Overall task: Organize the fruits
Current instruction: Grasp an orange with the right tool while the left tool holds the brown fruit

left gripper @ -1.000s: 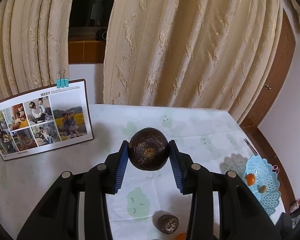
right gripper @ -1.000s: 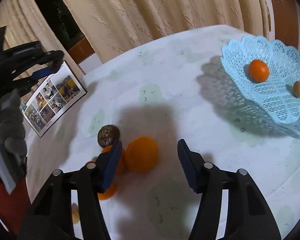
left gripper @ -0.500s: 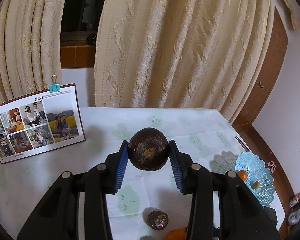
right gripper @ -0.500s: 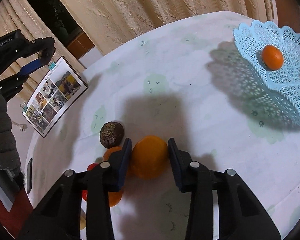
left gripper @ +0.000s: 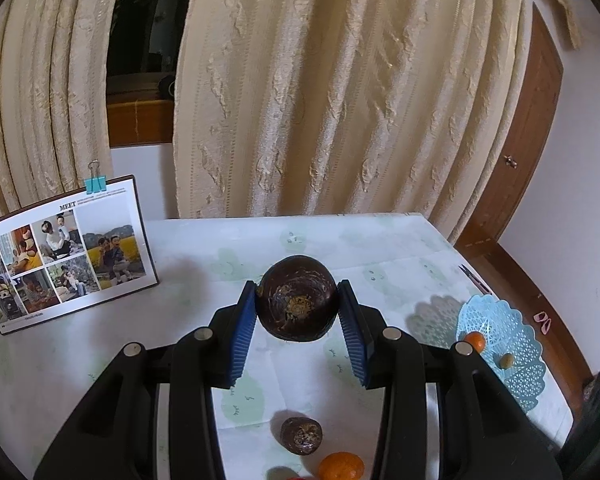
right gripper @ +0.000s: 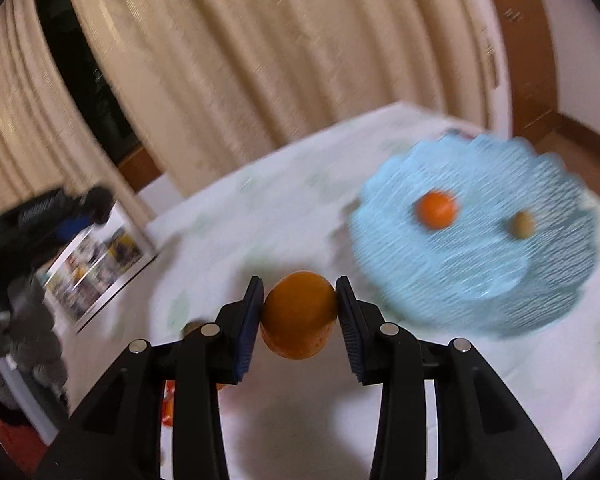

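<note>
My left gripper (left gripper: 298,304) is shut on a big dark brown round fruit (left gripper: 297,302) and holds it high above the table. My right gripper (right gripper: 299,312) is shut on an orange (right gripper: 299,316), lifted off the table, left of the light blue lattice basket (right gripper: 480,280). The basket holds a small orange fruit (right gripper: 437,210) and a small brownish fruit (right gripper: 522,224). In the left wrist view the basket (left gripper: 512,364) lies at the far right. A smaller dark fruit (left gripper: 301,435) and another orange (left gripper: 341,466) lie on the table below my left gripper.
A photo board (left gripper: 60,256) with a teal clip stands at the table's left. Cream curtains (left gripper: 340,92) hang behind the table. A wooden door (left gripper: 520,152) is at the right. The right wrist view is blurred by motion. More orange and red fruit (right gripper: 168,404) shows under my right gripper.
My right gripper shut on the orange and lifted it, swinging toward the blue basket. My left gripper rose a little with the dark fruit still held.
</note>
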Demonstrator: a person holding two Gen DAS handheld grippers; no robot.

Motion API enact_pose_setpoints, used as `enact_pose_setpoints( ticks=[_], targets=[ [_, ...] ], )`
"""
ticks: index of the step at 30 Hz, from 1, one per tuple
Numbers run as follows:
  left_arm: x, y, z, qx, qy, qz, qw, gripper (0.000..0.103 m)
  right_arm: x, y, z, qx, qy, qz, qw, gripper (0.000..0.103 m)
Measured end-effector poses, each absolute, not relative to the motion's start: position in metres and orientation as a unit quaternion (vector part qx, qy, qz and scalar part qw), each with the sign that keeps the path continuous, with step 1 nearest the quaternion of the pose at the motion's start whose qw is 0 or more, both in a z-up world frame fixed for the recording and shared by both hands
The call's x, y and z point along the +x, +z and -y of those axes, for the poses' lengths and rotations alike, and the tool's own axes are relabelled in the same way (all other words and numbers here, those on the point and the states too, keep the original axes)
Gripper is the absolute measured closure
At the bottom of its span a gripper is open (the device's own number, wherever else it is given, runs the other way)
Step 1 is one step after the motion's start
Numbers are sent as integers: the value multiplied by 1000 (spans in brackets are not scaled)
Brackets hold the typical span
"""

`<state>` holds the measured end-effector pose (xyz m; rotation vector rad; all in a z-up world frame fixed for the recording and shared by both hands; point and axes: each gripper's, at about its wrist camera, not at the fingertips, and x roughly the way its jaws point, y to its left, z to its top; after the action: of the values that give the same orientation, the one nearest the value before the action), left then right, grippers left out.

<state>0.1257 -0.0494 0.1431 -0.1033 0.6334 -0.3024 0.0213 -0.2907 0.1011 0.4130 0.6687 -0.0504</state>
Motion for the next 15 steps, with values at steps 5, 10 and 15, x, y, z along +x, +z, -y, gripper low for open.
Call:
enact_pose_setpoints(
  ticks=[5,10,15],
  targets=[
    [122,142,58,-40,-156,-309,937,62,15,108,328,203,-87,-299,928,64],
    [113,139,75,-20,-170,-307,936,62,16,102,356,201,-131,-295,925,64],
    [103,135,93,2,-184,-305,935,62,12,92,380,205,-167,-294,919,63]
  ],
)
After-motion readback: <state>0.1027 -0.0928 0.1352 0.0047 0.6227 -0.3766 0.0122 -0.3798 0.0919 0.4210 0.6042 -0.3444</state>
